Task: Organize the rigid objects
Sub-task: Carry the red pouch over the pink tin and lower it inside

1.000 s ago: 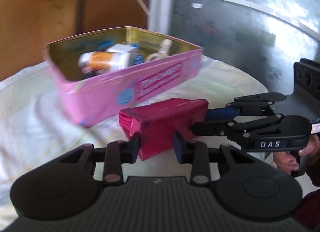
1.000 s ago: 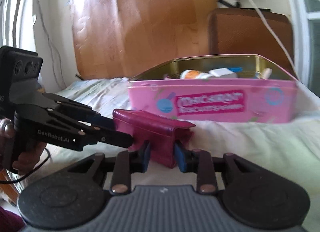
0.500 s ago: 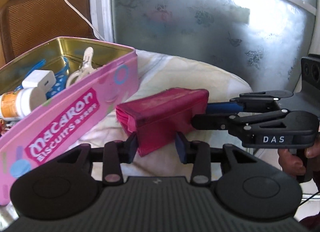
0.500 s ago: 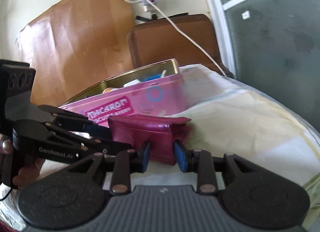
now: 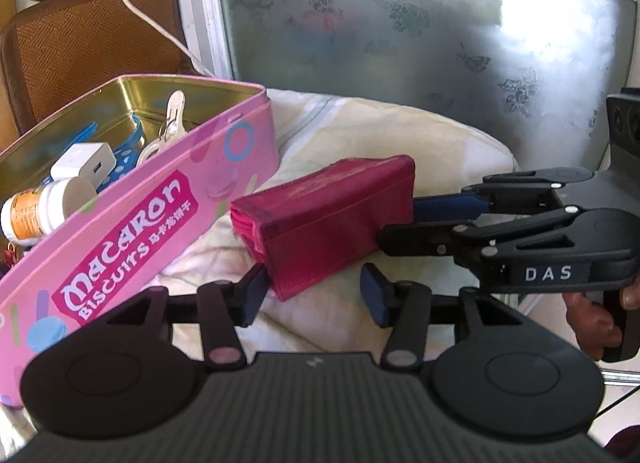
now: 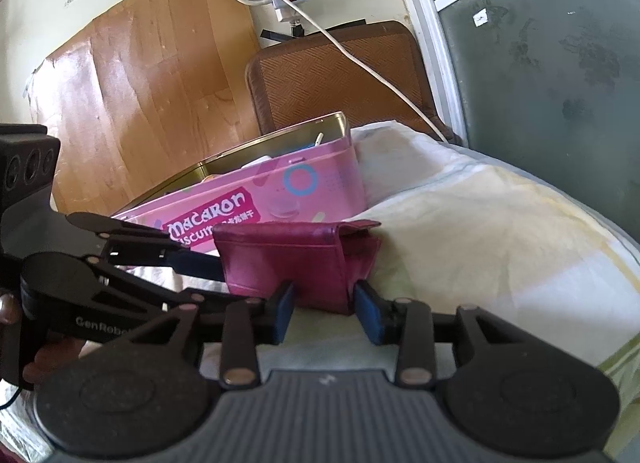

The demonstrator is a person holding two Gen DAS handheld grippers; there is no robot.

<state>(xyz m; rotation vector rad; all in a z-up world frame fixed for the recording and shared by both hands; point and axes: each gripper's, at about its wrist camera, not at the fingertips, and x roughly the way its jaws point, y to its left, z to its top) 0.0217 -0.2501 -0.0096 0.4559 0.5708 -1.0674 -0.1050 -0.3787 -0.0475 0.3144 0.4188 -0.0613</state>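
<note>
Tin (image 5: pixel 132 223) at 9 o'clock in the left view, holding bottle (image 5: pixel 38 209), charger (image 5: pixel 84 161) and clip (image 5: pixel 168 123). Wallet (image 5: pixel 324 219) at centre on cloth (image 5: pixel 400 135), beside tin. Left gripper (image 5: pixel 316 295) spread wide, one pad touching wallet. Right gripper (image 6: pixel 326 309) at 6 o'clock, clamped on wallet's (image 6: pixel 292 259) end.

Tin (image 5: pixel 132 223): "MACARON BISCUITS". Right tool (image 5: pixel 400 219): "DAS".
</note>
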